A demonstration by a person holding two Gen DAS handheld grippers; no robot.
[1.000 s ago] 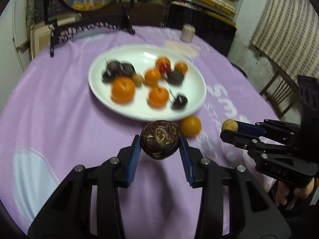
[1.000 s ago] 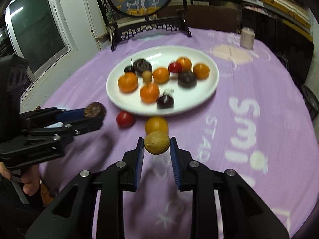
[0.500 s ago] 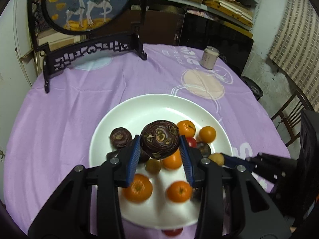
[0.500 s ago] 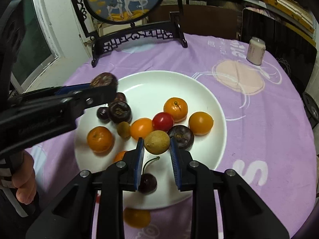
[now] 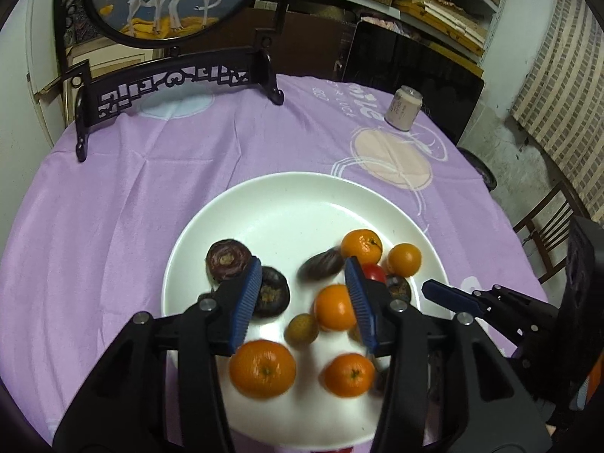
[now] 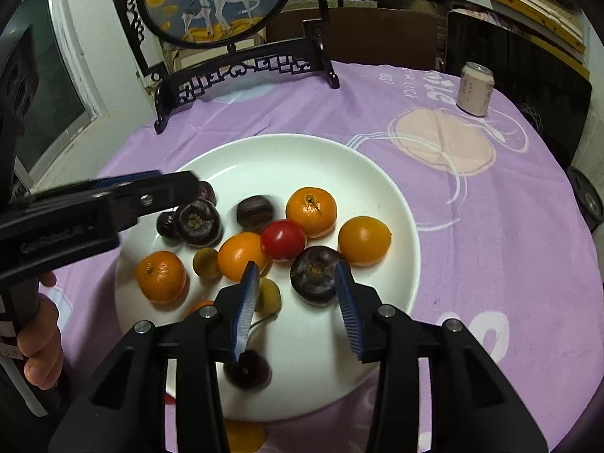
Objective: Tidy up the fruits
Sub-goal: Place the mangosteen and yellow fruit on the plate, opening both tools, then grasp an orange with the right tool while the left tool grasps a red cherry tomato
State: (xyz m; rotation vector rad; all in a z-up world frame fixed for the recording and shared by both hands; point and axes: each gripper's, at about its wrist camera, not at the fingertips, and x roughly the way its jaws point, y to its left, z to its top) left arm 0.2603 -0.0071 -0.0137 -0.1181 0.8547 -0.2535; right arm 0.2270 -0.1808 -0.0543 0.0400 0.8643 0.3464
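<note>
A white plate [image 5: 287, 204] [image 6: 302, 154] on the purple cloth holds several oranges, dark passion fruits, a red tomato [image 6: 283, 239] and small tan fruits. My left gripper [image 5: 304, 298] is open and empty above the plate; a blurred dark passion fruit [image 5: 321, 263] lies on the plate just beyond it. My right gripper [image 6: 298, 302] is open and empty over the plate's near side; a small tan fruit [image 6: 268, 294] lies beside its left finger. Each gripper shows in the other's view, the right one [image 5: 449, 296] and the left one [image 6: 166, 188].
An orange [image 6: 245, 436] lies on the cloth in front of the plate. A black carved stand with a round deer picture [image 6: 241, 64] stands at the back. A small pale can [image 6: 473, 88] stands at the back right. A wooden chair [image 5: 547, 222] is beyond the table's right edge.
Both grippers have opened over the plate. The left has let go of the dark passion fruit and the right of the small tan fruit; both fruits now lie on the plate.
</note>
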